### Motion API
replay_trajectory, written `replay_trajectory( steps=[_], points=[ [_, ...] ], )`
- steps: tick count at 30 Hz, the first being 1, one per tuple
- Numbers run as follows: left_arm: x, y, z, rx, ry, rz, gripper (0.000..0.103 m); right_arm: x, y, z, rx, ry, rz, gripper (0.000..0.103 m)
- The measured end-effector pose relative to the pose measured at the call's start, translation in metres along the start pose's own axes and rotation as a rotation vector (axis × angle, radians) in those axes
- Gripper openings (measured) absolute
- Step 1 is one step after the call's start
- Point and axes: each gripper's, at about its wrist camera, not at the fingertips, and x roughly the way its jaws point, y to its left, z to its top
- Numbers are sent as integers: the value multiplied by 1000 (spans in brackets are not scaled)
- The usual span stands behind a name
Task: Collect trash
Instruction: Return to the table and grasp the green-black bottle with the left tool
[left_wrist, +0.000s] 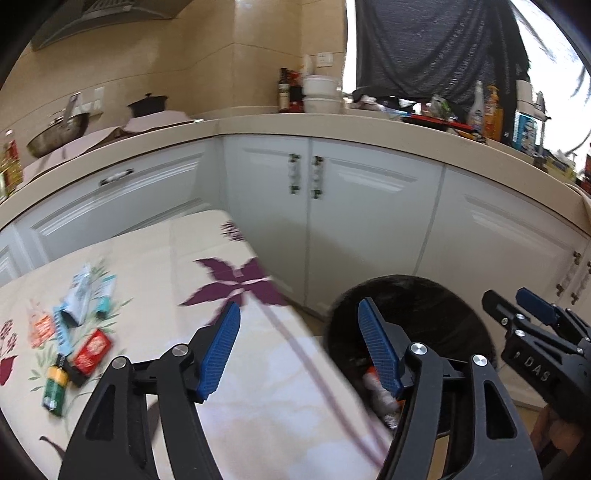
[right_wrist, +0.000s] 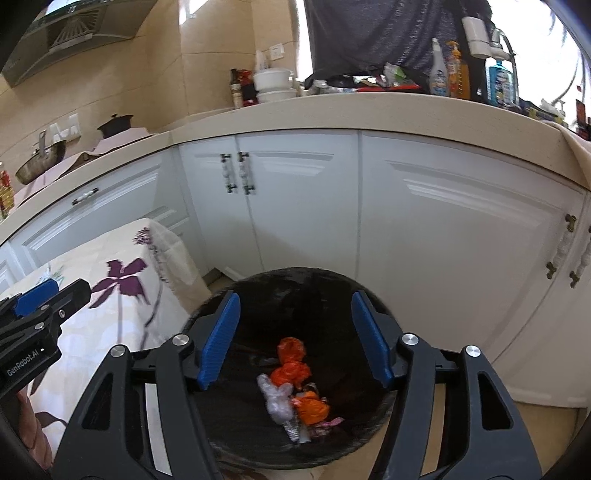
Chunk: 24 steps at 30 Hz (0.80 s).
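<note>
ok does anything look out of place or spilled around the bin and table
Nothing looks spilled. Crumpled orange and clear wrappers lie inside the black bin, none visible on the floor around it. The only things out of place are the packets scattered on the floral tablecloth, waiting to be collected. Both grippers are open and empty.

Right tongs (right_wrist: 295, 339) gape empty above black bin (right_wrist: 332, 291) holding crumpled wrappers (right_wrist: 295, 387)
</note>
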Motion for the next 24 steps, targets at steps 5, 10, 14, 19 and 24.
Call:
replay_trajectory(
  steps=[5,10,14,19,24],
  points=[
    [-9,39,-10,-46,8,78,65,1,34,-2,-34,11,60,61],
    [-20,87,-25,-94,32,166,65,1,73,-4,-78,22,131,61],
    [-31,119,-37,-130,46,227,65,0,107,-7,-116,34,187,61],
    [-39,162,-53,-196,84,279,65,-1,144,-14,-162,53,243,61],
    [-42,191,-59,-257,122,302,65,-7,171,-18,-201,61,279,61]
  ],
)
